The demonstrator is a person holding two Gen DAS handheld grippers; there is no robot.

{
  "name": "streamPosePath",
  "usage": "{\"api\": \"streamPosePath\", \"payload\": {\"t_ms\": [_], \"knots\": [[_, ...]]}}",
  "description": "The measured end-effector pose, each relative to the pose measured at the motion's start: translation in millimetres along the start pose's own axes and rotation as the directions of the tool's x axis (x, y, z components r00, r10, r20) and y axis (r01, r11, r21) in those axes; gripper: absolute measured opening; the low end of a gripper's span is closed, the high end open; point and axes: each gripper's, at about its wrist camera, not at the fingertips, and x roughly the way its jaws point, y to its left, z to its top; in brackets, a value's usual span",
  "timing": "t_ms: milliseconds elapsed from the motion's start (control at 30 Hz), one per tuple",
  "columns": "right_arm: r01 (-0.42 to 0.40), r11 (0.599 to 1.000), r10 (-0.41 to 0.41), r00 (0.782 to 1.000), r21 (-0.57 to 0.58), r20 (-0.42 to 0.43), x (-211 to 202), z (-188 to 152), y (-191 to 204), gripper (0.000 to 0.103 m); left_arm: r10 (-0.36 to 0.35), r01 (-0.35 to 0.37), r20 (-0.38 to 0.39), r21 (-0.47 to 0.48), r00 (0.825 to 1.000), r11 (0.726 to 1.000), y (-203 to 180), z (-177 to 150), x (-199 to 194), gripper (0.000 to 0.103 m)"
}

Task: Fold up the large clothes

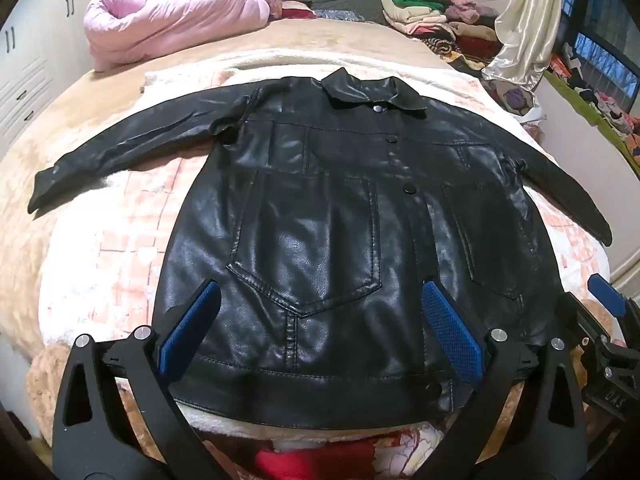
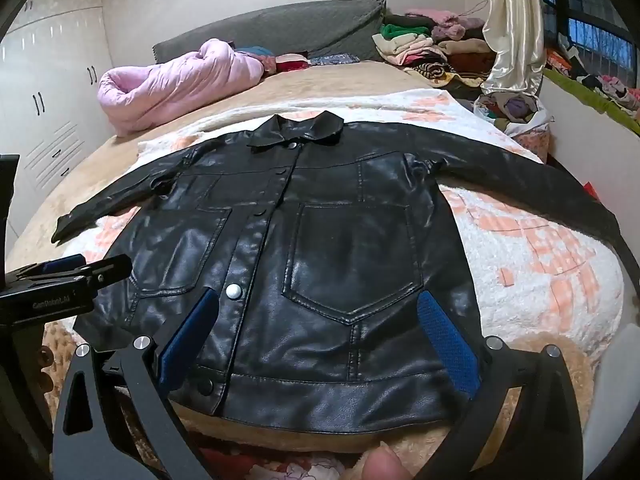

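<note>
A wide bed with a tan plush cover (image 1: 280, 36) carries a white-and-peach fleece blanket (image 1: 132, 216). On that blanket the shiny black leather jacket (image 1: 320, 216) lies flat, front up, sleeves spread. A rolled pink quilt (image 1: 168, 20) sits far behind. The left gripper (image 1: 320, 332) and right gripper (image 2: 318, 336) hover over the hem, jaws spread wide, holding nothing.
</note>
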Motion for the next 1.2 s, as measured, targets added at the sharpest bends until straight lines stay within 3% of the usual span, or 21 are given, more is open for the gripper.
{"api": "streamPosePath", "payload": {"t_ms": [1200], "knots": [[0.01, 1.0, -0.009, 1.0, -0.027, 0.013, -3.9, -0.1, 6.6, 0.099, -0.001, 0.001, 0.001, 0.01, 1.0, 1.0, -1.4, 0.7, -3.3, 0.094]]}}
